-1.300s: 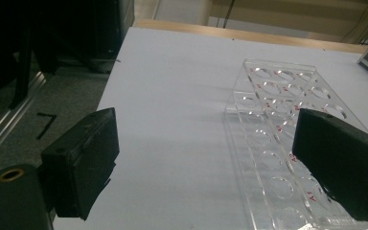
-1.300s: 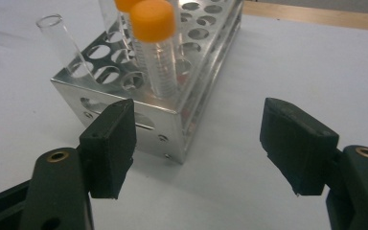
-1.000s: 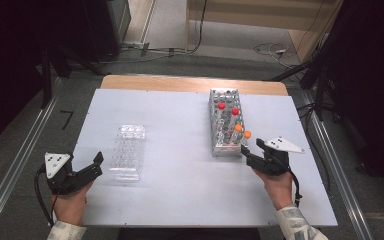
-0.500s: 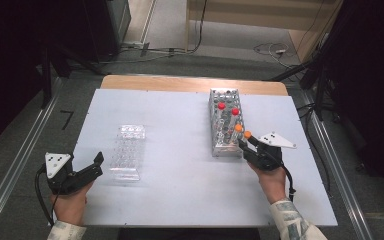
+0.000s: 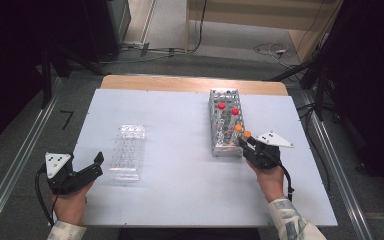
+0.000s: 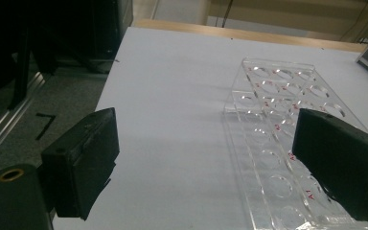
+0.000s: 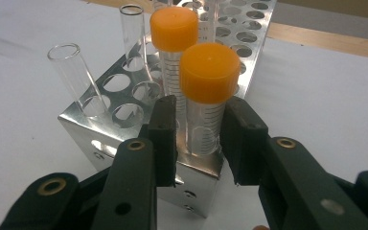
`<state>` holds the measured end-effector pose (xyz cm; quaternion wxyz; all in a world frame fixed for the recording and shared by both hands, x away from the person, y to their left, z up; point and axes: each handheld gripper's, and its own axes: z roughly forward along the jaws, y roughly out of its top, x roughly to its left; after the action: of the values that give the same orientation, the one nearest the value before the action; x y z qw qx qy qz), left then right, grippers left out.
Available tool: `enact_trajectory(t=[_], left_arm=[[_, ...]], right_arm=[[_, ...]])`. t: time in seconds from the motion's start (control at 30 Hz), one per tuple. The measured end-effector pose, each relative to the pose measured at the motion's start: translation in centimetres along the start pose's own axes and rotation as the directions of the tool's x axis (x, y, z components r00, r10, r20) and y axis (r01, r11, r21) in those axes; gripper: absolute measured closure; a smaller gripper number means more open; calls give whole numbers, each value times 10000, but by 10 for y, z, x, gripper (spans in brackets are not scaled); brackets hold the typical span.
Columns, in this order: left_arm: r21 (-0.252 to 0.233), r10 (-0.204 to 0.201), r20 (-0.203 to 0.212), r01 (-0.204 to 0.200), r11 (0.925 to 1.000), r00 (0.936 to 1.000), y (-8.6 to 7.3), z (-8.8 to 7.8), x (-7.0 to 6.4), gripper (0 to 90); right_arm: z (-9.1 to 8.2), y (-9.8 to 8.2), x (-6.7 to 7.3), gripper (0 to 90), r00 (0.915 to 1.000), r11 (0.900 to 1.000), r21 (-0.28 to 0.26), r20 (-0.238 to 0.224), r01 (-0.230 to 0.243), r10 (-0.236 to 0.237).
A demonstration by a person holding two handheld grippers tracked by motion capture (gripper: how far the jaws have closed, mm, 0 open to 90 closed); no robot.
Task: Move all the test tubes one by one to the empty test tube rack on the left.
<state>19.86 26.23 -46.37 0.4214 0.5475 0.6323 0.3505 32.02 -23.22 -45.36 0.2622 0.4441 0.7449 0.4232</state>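
Note:
A metal rack [image 5: 225, 100] [image 7: 249, 28] stands on the right of the white table [image 5: 180, 115]. At its near corner stands an orange-capped tube [image 5: 247, 134] [image 7: 210, 72], with a second orange-capped tube [image 5: 238, 128] [image 7: 174, 28] behind it. My right gripper [image 5: 243, 142] [image 7: 199, 139] straddles the near tube below its cap. Its jaws have just been closing; the right pad meets the tube, while a thin gap shows at the left pad. My left gripper [image 5: 99, 165] [image 6: 206, 158] stands open beside the near end of an empty clear plastic rack [image 5: 128, 150] [image 6: 278, 143].
Two red-capped tubes [image 5: 221, 106] stand farther back in the metal rack. Two uncapped glass tubes [image 7: 72, 72] lean in its near holes. A wooden strip [image 5: 190, 82] borders the table's far edge, with dark equipment and cables beyond it.
My right gripper has edged forward to the metal rack's near corner and narrowed its jaws around the near orange-capped tube. The left gripper has stayed put.

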Motion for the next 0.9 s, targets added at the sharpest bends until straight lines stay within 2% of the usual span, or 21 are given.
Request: enact_trajectory(t=[0.2, 0.9], left_arm=[[-1, 8, 5, -8, 10000, 10000, 0, 0, 0, 92], [1, 13, 37, -13, 10000, 10000, 0, 0, 0, 92]], right_arm=[[-2, 1, 0, 707, 10000, 9999, -164, 91, -23, 24], [-39, 27, -4, 714, 9996, 9914, -1279, -74, -285, 278]])
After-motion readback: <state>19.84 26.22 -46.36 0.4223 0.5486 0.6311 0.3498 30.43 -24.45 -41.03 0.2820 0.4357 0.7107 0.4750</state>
